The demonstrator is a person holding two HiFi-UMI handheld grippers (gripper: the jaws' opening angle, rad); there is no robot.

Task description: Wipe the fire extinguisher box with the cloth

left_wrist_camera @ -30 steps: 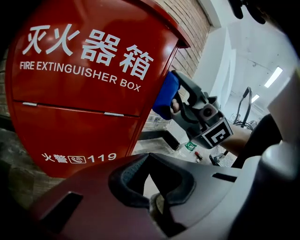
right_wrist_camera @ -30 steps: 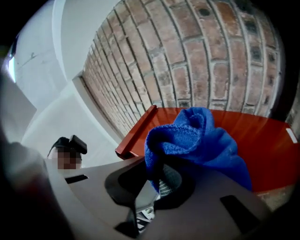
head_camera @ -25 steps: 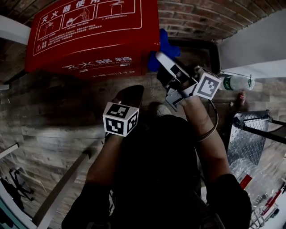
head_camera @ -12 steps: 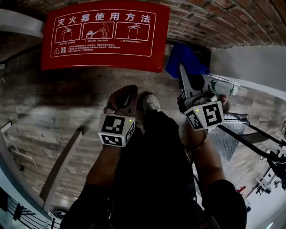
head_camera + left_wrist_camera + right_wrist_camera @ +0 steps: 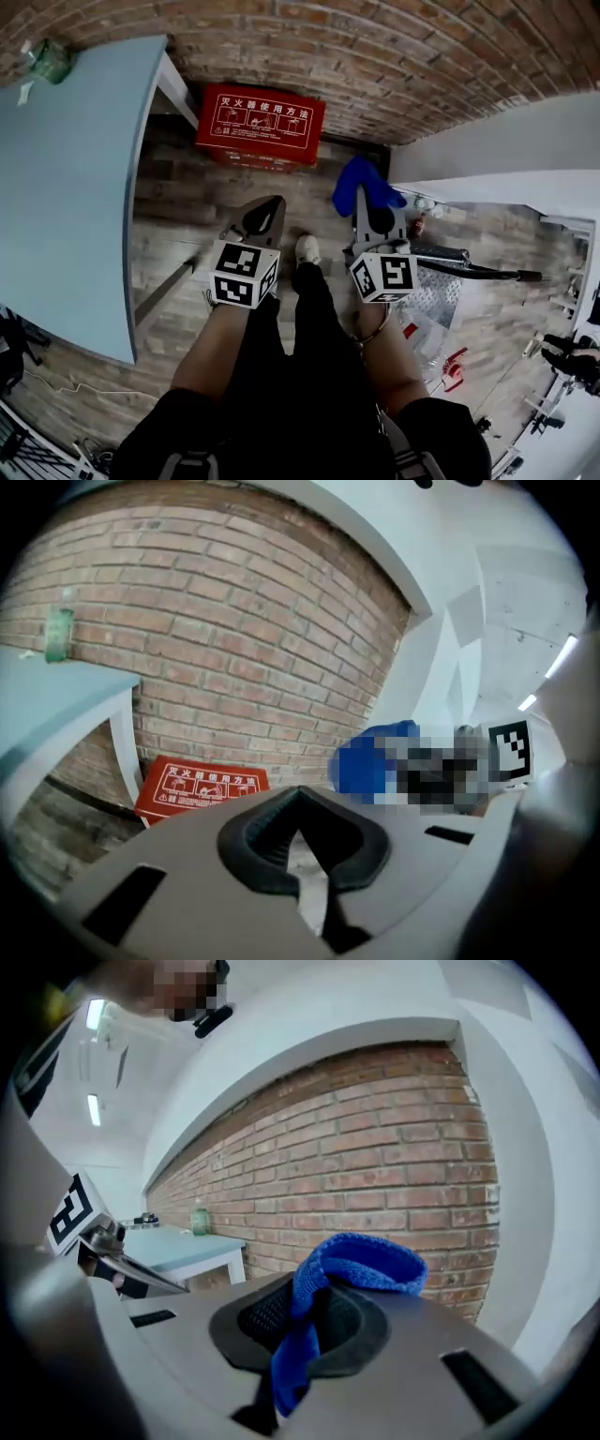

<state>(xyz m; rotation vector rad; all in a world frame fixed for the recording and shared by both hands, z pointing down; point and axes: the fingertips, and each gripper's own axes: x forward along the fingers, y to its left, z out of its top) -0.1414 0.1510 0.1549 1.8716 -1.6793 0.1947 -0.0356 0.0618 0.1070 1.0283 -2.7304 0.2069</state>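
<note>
1. Right gripper [image 5: 367, 208]: the fingers are clamping tight on the blue cloth [image 5: 361, 185], which is drooping over them.
2. Left gripper [image 5: 265, 212]: the fingers are sitting closed together, holding nothing.
3. Fire extinguisher box [image 5: 260, 127]: it is standing on the floor [image 5: 187, 244] against the brick wall [image 5: 375, 56], well apart from both grippers.
4. Handling: the cloth is looking soft, light and floppy, so it is probably best pinched at a bunched fold. The box is looking rigid and smooth.

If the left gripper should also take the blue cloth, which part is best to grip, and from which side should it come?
Probably the loose fold of the cloth that arches out beyond the right gripper, which is shut on its lower part. The left gripper, shut and empty, is at its left, so it should open and come from that side.
</note>
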